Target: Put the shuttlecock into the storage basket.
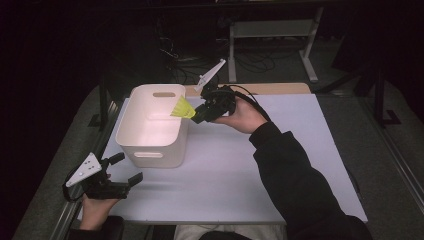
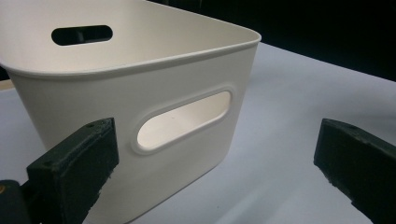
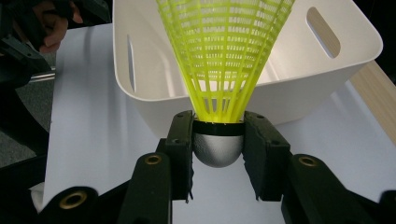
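Over the right-hand rim of the white storage bin (image 1: 152,125), the right gripper (image 1: 197,114) holds a yellow plastic shuttlecock (image 1: 182,108) by its base, skirt pointing toward the bin's interior. From the right gripper view, the two black jaws are closed on either side of the silver-grey rounded cap (image 3: 218,148), just below the black band where the yellow mesh skirt (image 3: 224,51) begins — a secure grip that leaves the skirt uncrushed. The step in hand is judged to be placing the shuttlecock into the bin. To do it well, carry the gripper further over the rim until the whole shuttlecock lies above the open cavity, lower it so that the skirt clears the bin wall, and only then spread the jaws; release above the rim risks the light shuttlecock glancing off the edge onto the white table (image 1: 280,165). Avoid pressing the gripper body against the wall, since the bin is probably light and may slide. The left gripper (image 1: 125,172) rests near the front-left table edge with its jaws spread wide and nothing between them — in the left gripper view it faces the bin's near handle slot (image 2: 183,119), well placed to steady the bin if needed.
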Motion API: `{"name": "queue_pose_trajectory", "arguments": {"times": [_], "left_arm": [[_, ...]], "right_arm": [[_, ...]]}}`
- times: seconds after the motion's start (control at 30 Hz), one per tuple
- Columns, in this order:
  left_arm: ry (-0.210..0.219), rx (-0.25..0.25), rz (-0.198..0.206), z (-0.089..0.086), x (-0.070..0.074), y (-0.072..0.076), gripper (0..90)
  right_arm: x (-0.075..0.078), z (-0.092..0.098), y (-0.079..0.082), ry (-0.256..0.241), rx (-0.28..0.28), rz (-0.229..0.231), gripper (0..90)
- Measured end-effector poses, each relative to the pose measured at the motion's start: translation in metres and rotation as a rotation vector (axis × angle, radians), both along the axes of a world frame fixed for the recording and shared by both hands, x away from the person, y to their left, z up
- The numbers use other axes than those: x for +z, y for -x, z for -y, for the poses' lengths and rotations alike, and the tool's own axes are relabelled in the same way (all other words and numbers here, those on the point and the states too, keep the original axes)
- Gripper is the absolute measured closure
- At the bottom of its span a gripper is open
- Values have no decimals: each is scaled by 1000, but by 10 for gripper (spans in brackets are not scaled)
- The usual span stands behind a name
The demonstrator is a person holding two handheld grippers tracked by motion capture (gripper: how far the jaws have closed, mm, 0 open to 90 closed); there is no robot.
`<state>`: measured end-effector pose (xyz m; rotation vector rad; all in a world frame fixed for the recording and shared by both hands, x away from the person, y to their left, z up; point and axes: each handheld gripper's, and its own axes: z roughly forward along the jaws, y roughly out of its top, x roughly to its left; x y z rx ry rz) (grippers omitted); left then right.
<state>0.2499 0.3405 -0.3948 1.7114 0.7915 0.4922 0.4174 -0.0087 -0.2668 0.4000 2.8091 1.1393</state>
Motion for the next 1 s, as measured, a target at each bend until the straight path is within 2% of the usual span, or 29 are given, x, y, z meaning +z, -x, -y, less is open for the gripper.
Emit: {"name": "queue_pose_trajectory", "arguments": {"times": [0.23,1.0], "left_arm": [[-2,-3,1,0,0,0,0],[0,-2,0,0,0,0,0]], "right_arm": [[3,-7,-1,-9,15,3,633],[6,-38,-2,7,73,-4,633]]}}
